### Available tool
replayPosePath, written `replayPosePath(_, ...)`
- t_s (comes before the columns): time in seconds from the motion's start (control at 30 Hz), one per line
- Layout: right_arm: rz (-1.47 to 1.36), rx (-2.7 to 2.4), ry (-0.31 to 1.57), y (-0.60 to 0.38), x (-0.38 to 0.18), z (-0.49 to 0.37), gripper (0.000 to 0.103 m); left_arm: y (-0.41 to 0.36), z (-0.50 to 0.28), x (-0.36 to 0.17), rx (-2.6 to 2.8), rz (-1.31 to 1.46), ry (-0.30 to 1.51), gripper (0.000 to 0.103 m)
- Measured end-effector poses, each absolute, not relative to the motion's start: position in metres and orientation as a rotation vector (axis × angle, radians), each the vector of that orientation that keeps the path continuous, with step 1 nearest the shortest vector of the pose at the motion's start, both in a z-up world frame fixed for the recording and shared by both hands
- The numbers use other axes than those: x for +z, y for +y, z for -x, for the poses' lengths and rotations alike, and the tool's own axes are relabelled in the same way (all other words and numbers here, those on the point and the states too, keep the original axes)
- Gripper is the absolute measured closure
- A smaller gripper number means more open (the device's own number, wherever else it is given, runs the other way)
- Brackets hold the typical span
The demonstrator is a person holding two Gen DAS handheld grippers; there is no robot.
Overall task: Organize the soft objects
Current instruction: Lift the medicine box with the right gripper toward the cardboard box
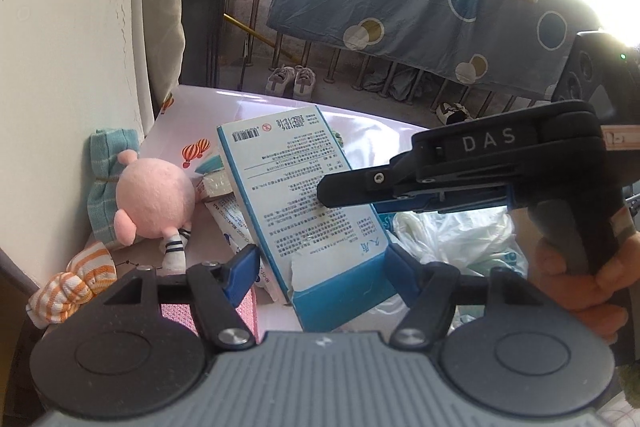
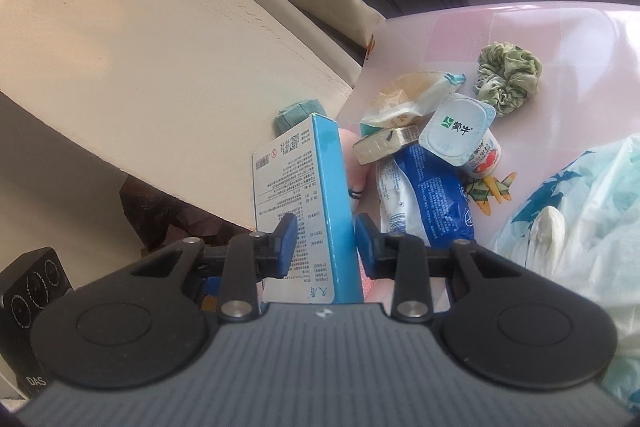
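Two grippers held one blue-and-white box [image 1: 304,195] above the pink table [image 2: 540,39]. Left gripper [image 1: 320,267] pinched its torn lower end across the width; right gripper [image 2: 326,237] pinched its narrow edges. Leftward lay a pink plush toy [image 1: 154,197]; rightward, a plastic bag [image 2: 580,219].
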State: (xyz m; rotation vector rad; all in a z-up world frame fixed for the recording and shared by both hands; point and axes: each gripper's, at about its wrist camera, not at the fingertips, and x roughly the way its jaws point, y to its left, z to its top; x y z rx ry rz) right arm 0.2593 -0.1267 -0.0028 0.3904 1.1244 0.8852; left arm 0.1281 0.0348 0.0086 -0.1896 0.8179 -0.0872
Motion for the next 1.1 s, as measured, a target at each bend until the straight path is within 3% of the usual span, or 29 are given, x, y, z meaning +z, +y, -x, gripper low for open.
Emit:
replayPosePath(0.63,-0.544,0.694,0.928,-0.299,0.08,-0.166,0.072,-0.097,-0.101,0.07,-0.345,0.037,0.708,0.034)
replayPosePath(1.1,-0.628,0.484,0.851,-0.428,0.067,-0.143,0.072,-0.212,-0.137,0.056,-0.513,-0.069,0.746,0.034)
